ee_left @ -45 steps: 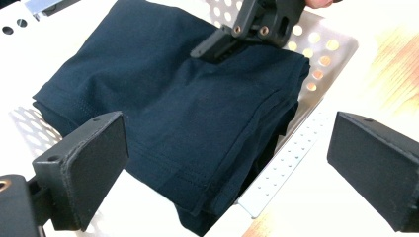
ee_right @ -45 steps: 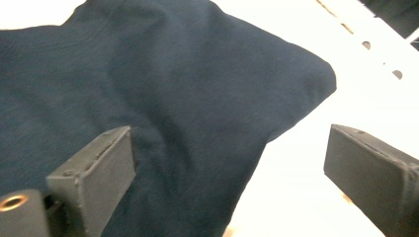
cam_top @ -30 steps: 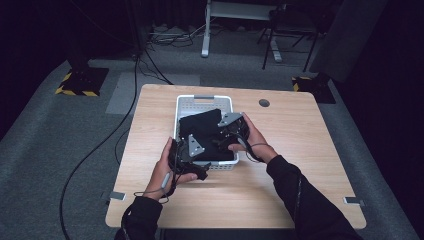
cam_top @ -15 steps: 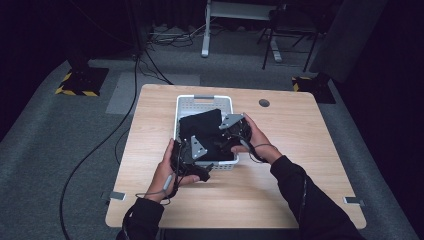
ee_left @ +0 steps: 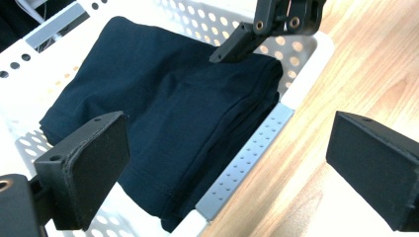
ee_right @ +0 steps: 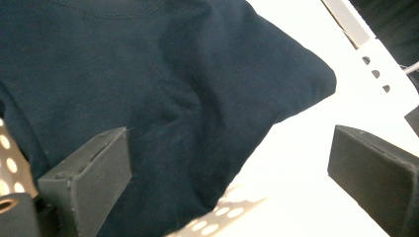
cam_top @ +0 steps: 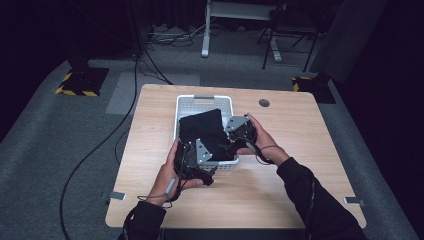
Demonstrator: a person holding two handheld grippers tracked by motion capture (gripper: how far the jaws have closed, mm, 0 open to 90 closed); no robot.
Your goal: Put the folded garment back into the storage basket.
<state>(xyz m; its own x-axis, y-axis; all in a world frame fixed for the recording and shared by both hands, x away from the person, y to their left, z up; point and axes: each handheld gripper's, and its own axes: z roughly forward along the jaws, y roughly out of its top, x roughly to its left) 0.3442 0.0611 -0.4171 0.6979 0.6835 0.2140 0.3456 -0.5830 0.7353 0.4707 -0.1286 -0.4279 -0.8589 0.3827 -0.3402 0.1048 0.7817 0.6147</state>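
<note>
While both grippers gape wide, folded dark cloth (ee_left: 163,123) fills the white basket (ee_left: 247,163).

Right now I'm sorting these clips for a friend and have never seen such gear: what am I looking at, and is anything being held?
No robot here: a person at a wooden table holds a hand-operated two-jaw gripper in each hand. The high view looks down from above; the left gripper and right gripper meet over a white perforated basket. The other two pictures come from cameras riding on each gripper, looking along its black jaws. In the basket lies a folded dark garment. Both grippers' jaws stand wide apart with nothing between them, so nothing is held. In the left gripper view the other gripper's tip comes in at the top, above the garment's edge.
</note>
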